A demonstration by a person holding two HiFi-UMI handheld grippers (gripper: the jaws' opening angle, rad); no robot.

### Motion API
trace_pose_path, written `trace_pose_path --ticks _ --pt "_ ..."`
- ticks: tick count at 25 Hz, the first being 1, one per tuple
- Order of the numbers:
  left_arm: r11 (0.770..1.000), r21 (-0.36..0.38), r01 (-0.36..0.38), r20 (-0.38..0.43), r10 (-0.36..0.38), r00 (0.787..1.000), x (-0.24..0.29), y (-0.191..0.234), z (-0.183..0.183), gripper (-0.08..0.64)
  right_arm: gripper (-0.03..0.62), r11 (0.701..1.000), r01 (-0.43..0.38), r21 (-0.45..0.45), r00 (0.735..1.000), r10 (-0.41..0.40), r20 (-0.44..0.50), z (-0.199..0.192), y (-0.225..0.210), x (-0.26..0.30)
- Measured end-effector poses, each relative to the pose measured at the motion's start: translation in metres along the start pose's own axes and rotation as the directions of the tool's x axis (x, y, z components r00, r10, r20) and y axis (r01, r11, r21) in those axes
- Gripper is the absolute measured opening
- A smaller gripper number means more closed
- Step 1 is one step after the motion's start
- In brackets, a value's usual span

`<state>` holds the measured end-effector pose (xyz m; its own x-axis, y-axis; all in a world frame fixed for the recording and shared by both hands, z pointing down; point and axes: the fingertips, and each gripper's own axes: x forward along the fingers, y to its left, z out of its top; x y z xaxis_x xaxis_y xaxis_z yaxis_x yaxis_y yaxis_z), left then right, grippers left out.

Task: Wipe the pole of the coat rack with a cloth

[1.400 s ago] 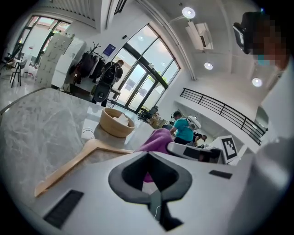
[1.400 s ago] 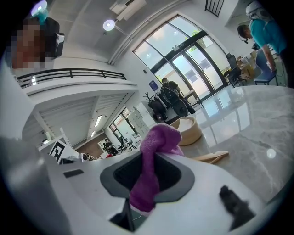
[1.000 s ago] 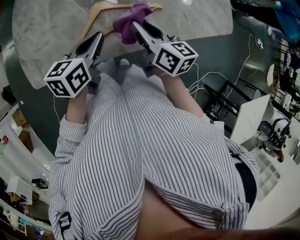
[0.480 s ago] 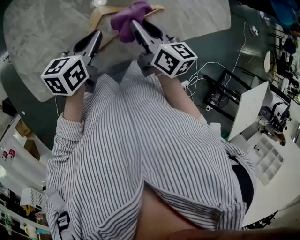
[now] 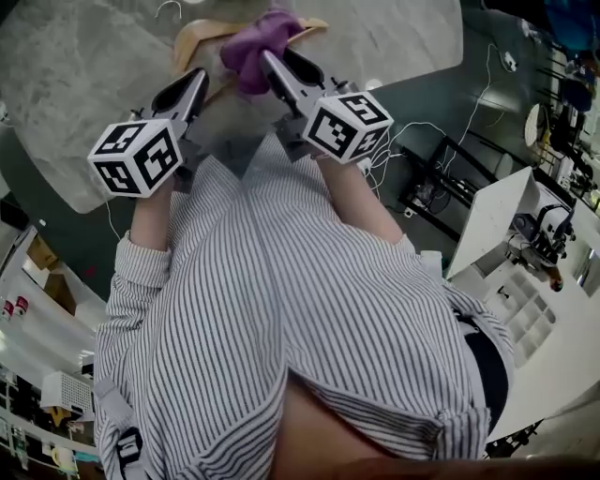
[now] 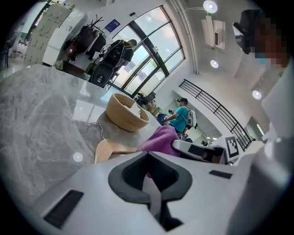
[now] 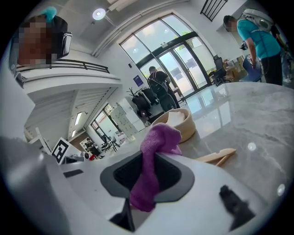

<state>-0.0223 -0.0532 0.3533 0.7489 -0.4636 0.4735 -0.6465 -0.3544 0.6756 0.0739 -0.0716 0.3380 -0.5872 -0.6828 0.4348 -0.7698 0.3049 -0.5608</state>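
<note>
Right gripper (image 5: 269, 61): held purple cloth (image 7: 158, 140) clamped between jaws. Left gripper (image 5: 195, 82): jaws together, held nothing. Coat rack pole: not seen. Wiping seemingly not begun; next move needed cloth brought against pole.

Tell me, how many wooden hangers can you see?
1. The wooden hanger lies on the marble table, partly hidden behind the purple cloth that the right gripper holds. More hangers could be hidden behind the cloth or the person.

Hanger (image 5: 192, 39) behind cloth (image 5: 251, 52) shows more; hook (image 5: 169, 8) now visible.
</note>
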Motion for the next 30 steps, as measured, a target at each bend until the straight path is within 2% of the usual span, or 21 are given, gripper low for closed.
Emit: trace_pose_path --ticks 2,7,12,25,30 --pt "1.000 0.006 -0.002 -0.004 0.002 1.000 0.003 0.002 0.001 0.011 0.084 1.000 0.001 0.005 1.000 -0.001 -0.008 -0.002 -0.002 0.003" --pt "0.996 0.093 -0.017 -0.021 0.019 1.000 0.017 0.000 0.007 0.011 0.084 1.000 -0.004 0.001 1.000 0.004 -0.031 -0.001 -0.011 0.006" --pt "0.995 0.103 0.012 -0.033 -0.008 0.999 0.037 -0.008 0.004 0.011 0.084 0.992 0.064 -0.111 0.998 -0.066 -0.018 0.006 -0.027 0.000" --pt "0.998 0.051 0.041 -0.071 -0.037 0.997 0.097 -0.007 -0.006 0.011 0.084 0.966 0.228 -0.124 0.974 -0.227 0.022 0.028 -0.116 -0.025" --pt "0.998 0.045 0.042 -0.086 -0.038 0.996 0.110 -0.005 -0.011 0.011 0.084 0.940 0.306 -0.150 0.952 -0.301 0.054 0.040 -0.143 -0.036"
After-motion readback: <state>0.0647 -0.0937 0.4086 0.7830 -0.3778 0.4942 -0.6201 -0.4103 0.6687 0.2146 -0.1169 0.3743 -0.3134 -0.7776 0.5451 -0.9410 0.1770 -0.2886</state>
